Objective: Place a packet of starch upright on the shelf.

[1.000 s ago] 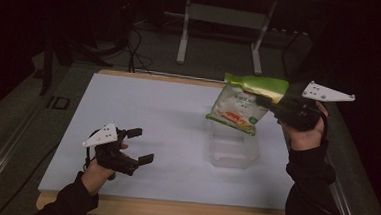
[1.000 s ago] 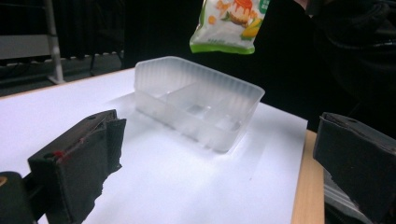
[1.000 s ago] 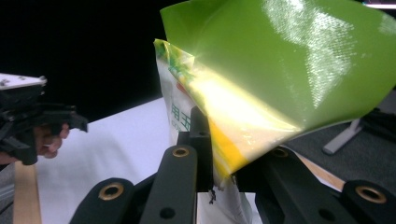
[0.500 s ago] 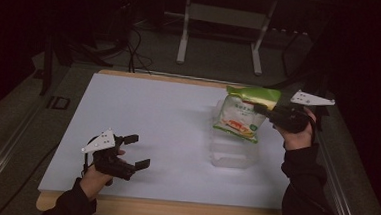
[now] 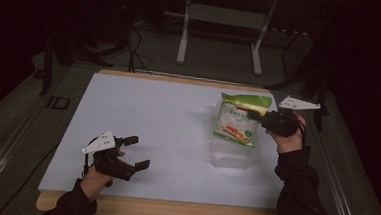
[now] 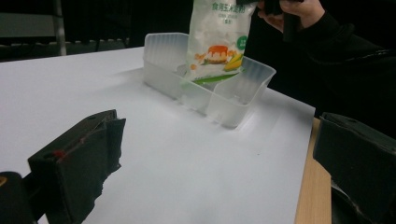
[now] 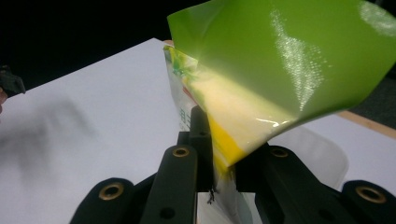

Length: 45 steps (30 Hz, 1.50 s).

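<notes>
high view looks down – gripper views skim the table.

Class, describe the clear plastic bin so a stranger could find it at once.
Start at the white table and look to its right side, near the front edge. There stands the clear bin, directly below the green-topped bag held by the right claw. It is the only see-through, open-topped container there.

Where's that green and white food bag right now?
On the table's right side in the high view, the food bag hangs from the right gripper, its bottom dipping into the clear plastic bin.
</notes>
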Available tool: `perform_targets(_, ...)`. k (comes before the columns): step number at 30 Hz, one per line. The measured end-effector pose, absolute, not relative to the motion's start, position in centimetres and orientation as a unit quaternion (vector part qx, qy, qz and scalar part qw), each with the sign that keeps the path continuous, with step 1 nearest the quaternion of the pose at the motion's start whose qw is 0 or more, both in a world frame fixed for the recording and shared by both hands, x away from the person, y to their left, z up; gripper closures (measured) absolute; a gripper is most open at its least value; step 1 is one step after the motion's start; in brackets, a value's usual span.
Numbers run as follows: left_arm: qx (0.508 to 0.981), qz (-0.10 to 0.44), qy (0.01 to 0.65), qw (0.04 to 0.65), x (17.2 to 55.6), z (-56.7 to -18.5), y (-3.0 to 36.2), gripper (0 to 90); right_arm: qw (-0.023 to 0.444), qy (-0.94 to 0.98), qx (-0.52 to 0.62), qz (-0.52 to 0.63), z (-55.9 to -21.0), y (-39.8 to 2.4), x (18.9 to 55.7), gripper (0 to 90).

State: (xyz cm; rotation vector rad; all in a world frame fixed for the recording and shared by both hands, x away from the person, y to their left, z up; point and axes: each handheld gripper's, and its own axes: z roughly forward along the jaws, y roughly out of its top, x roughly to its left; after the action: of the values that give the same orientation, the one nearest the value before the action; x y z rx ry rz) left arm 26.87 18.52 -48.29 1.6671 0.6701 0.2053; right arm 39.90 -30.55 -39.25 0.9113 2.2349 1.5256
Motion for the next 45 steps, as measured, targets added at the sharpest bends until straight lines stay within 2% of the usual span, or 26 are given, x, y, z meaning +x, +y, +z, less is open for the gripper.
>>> perform_targets(11,0.728,0.087,0.292,0.615,27.1,-48.7,18.5,1.4,0.100,0.766,0.350,0.529,-43.0,-31.4,40.9,82.0)
perform_targets(14,0.730,0.085,0.290,0.612,27.1,-48.8,18.4,1.4,0.109,0.770,0.360,0.515,-44.1,-32.0,40.9,82.0)
perform_targets(24,0.732,0.083,0.291,0.610,27.1,-48.9,18.3,1.4,0.116,0.773,0.360,0.510,-44.1,-31.9,40.7,79.3)
perform_targets(29,0.735,0.083,0.289,0.608,27.1,-49.0,18.1,1.4,0.128,0.764,0.372,0.511,-43.9,-31.9,40.5,58.9)
perform_targets(31,0.734,0.082,0.289,0.609,27.1,-49.0,18.1,1.4,0.144,0.766,0.371,0.505,-43.7,-31.9,40.2,53.4)
perform_targets(40,0.736,0.085,0.284,0.608,27.0,-48.8,17.9,1.4,0.204,0.732,0.390,0.520,-41.5,-32.8,38.6,16.9)
perform_targets(45,0.736,0.086,0.284,0.608,27.0,-48.8,17.9,1.4,0.224,0.718,0.379,0.539,-39.7,-32.5,37.1,13.3)
